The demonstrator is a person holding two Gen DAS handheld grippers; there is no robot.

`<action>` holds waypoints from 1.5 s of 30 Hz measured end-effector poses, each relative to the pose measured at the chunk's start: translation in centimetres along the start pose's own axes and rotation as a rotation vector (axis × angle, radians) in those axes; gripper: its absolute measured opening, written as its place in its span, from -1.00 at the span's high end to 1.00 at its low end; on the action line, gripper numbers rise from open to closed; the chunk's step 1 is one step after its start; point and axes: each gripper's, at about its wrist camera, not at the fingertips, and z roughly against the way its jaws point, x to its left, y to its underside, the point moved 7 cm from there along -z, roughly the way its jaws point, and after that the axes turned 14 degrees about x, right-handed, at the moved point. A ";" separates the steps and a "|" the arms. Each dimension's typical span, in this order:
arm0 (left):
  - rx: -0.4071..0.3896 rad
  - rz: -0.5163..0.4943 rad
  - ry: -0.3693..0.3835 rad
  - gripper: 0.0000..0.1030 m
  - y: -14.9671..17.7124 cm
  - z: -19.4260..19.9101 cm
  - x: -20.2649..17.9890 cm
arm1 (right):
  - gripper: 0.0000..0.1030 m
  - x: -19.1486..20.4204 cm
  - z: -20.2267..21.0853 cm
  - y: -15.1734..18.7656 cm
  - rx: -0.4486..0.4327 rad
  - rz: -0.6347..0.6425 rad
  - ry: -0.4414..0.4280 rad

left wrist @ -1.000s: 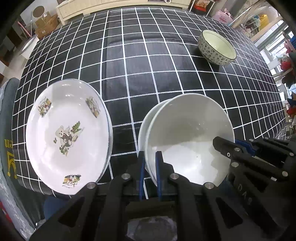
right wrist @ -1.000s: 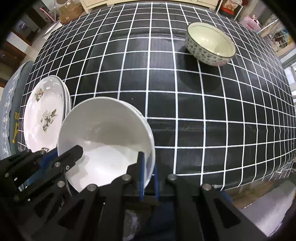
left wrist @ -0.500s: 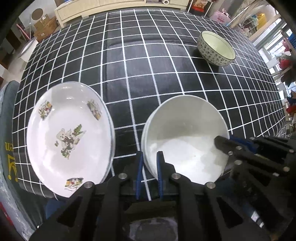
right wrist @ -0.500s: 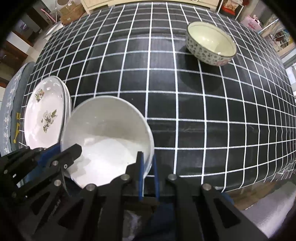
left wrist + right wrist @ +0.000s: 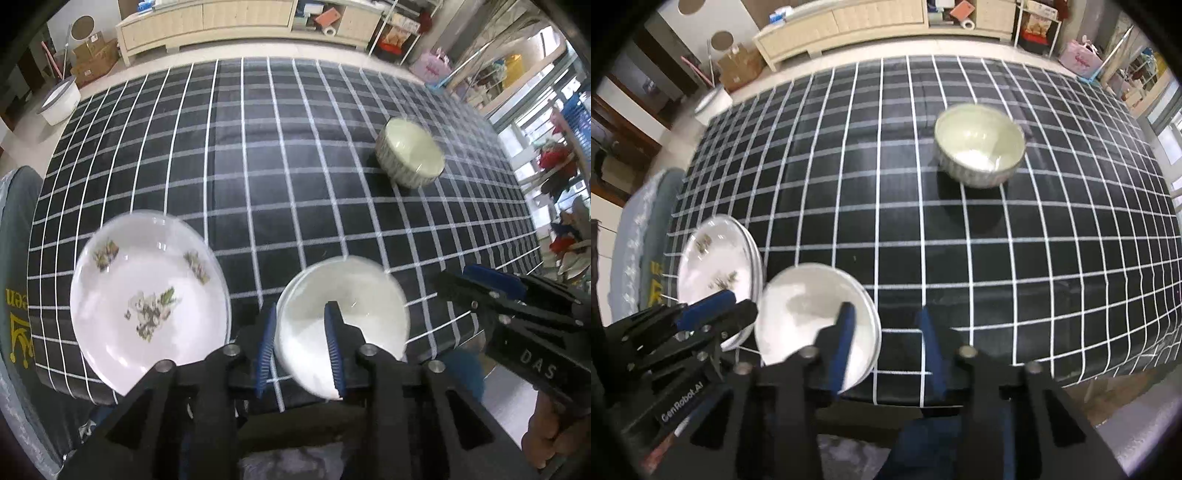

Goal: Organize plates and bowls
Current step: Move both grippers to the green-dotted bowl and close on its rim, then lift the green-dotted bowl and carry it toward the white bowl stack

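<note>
At the left, near the bench (image 5: 295, 155) edge, the plates (image 5: 147, 299) are stacked. Just right of them the white bowls (image 5: 343, 317) are nested, their rim straddled by the left gripper (image 5: 301, 347), whose jaws are opening and, it seems through the blur, no longer pressed on it. The right gripper (image 5: 886, 343), jaws opening with only cloth between, is set off the bowls' right rim. Far right, well apart across bare cloth, the patterned bowl (image 5: 979, 155) is nearer the right gripper.

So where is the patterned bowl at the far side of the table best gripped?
By its rim: the patterned bowl stands upright and alone, mouth up and walls steep. Come from above on its near side, one finger inside and one outside the wall.
</note>
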 end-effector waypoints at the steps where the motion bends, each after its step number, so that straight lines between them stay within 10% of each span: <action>1: -0.012 -0.003 0.002 0.53 -0.3 0.5 -0.4 | 0.07 -0.3 0.6 -0.2 -0.015 -0.004 -0.001; 19: -0.063 -0.137 0.042 0.46 -9.3 2.9 -9.0 | -0.04 -9.8 4.5 -6.5 -0.093 -0.126 0.031; 42: 0.054 -0.143 -0.056 0.46 -21.0 -9.5 -11.0 | -0.03 -16.5 -4.3 -16.1 0.003 -0.114 0.014; 45: 0.059 -0.148 -0.060 0.51 -21.3 -10.3 -11.1 | 0.22 -16.7 -5.0 -16.6 0.012 -0.113 0.030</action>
